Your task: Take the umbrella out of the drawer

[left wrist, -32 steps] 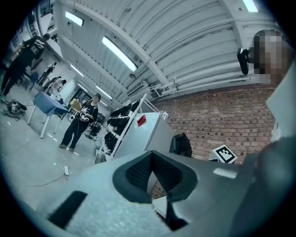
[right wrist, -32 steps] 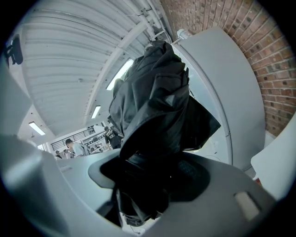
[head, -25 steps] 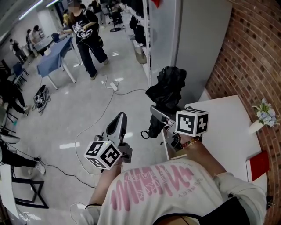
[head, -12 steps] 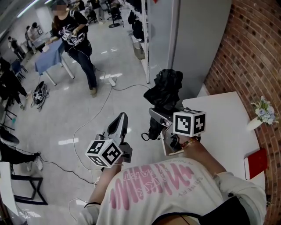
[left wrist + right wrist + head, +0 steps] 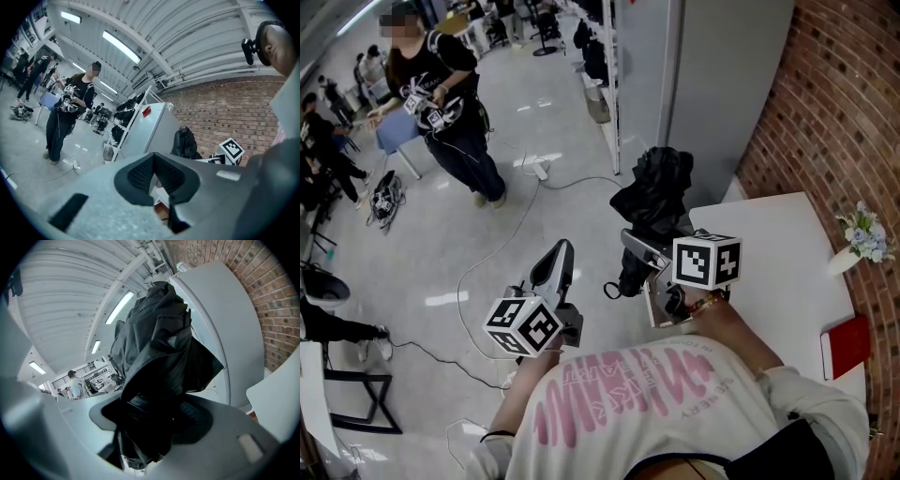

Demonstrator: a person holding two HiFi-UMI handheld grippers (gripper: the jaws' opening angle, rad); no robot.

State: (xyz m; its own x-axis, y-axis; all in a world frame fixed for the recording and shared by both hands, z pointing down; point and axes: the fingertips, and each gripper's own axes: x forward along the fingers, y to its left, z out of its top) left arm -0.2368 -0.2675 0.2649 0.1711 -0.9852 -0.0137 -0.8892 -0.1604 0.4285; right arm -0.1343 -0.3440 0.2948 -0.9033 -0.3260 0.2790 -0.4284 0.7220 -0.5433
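A black folded umbrella (image 5: 653,197) is held up in the air beside the white table (image 5: 778,272), its canopy bunched loosely above the grip. My right gripper (image 5: 639,255) is shut on its lower end, and in the right gripper view the umbrella (image 5: 159,348) fills the space between the jaws of that gripper (image 5: 150,423). Just under that hand the open drawer (image 5: 655,307) juts from the table's side. My left gripper (image 5: 553,264) hangs to the left over the floor, shut and holding nothing. The left gripper view shows this gripper (image 5: 154,174) and, further off, the umbrella (image 5: 185,142).
A brick wall (image 5: 853,112) and a tall white cabinet (image 5: 722,84) stand behind the table. On the table sit a small vase of flowers (image 5: 861,242) and a red item (image 5: 851,351). Cables (image 5: 502,248) lie on the floor. A person (image 5: 445,103) stands at upper left, others further back.
Both grippers and the umbrella have stayed almost where they were. The person in the background has walked leftward across the floor.
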